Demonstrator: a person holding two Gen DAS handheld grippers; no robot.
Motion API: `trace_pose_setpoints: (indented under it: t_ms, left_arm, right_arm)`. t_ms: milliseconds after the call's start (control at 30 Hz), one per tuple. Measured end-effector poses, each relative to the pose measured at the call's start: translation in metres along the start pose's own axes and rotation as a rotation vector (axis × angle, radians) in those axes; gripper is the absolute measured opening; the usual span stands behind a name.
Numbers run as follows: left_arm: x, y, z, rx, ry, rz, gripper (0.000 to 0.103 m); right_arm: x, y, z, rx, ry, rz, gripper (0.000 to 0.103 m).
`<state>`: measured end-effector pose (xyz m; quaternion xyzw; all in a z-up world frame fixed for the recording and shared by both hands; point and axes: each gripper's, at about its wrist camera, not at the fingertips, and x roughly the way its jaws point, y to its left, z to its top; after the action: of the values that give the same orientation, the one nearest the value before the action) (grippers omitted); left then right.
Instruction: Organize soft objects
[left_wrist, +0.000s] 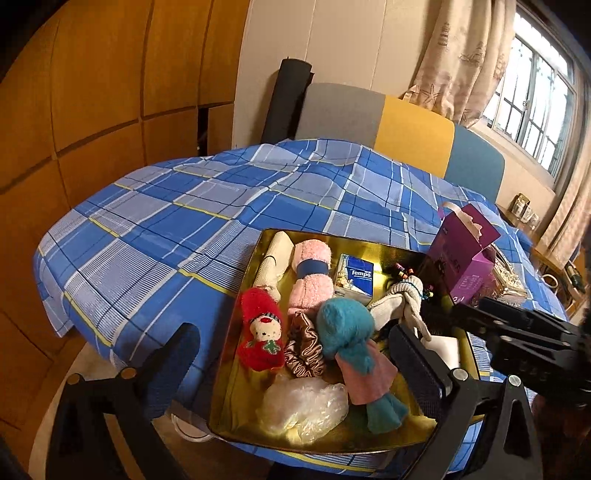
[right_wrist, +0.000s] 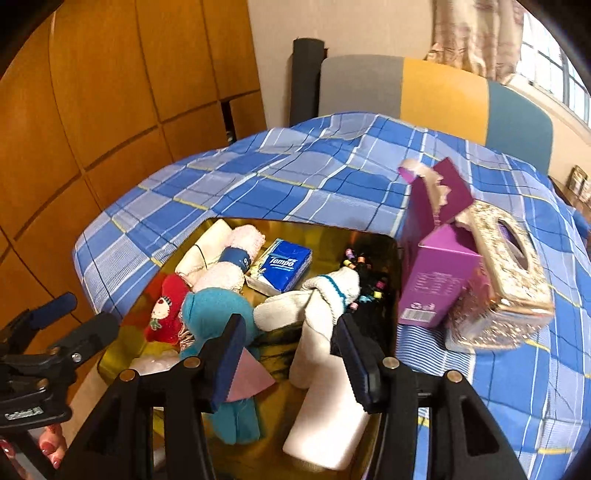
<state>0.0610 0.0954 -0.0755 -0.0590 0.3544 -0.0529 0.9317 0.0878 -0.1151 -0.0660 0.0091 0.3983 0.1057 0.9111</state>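
while lying knotted, white sock (right_wrist: 317, 314) points its toe nearward.

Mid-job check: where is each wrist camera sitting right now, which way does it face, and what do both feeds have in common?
Left wrist: sits above the near-left corner of the gold tray, facing across the bed toward the headboard; shows the open left gripper and the right gripper's body at right.
Right wrist: sits over the tray's near edge, same heading; shows the open right gripper astride the knotted white sock, with the left gripper at far left.
Shared: tray, teal doll, Tempo pack, purple box.
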Motion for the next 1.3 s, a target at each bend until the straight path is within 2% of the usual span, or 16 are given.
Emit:
trace_pose_setpoints:
  t_ms: [133, 400, 567, 667, 800, 933, 1100, 1300]
  left_arm:
    - [-0.008, -0.002, -0.002, 0.005, -0.006, 0.021, 0.103]
    - [-0.018, -0.006, -0.01, 0.008, 0.011, 0.031, 0.103]
    - [-0.028, -0.01, -0.015, 0.009, 0.002, 0.044, 0.103]
    - [-0.036, -0.013, -0.016, 0.012, -0.012, 0.06, 0.103]
    - [-0.043, -0.021, -0.02, 0.041, -0.016, 0.126, 0.103]
    - [-0.045, -0.016, -0.022, 0.015, 0.003, 0.128, 0.103]
    - [-0.049, -0.009, -0.025, -0.041, 0.013, 0.136, 0.103]
    - [-0.05, -0.016, -0.028, 0.004, 0.042, 0.152, 0.103]
  right_arm:
    - [-0.018, -0.006, -0.007, 0.029, -0.025, -0.034, 0.058]
    - [-0.045, -0.017, -0.025, 0.104, -0.053, -0.111, 0.058]
    - [-0.061, -0.01, -0.037, 0.101, -0.087, -0.196, 0.058]
    - [-0.072, -0.005, -0.043, 0.107, -0.122, -0.21, 0.058]
    - [-0.079, -0.004, -0.049, 0.147, -0.114, -0.231, 0.058]
    - [-0.083, 0.0, -0.052, 0.154, -0.076, -0.261, 0.058]
    - [-0.093, 0.006, -0.051, 0.154, -0.081, -0.277, 0.058]
    - [-0.102, 0.019, -0.05, 0.119, -0.095, -0.306, 0.058]
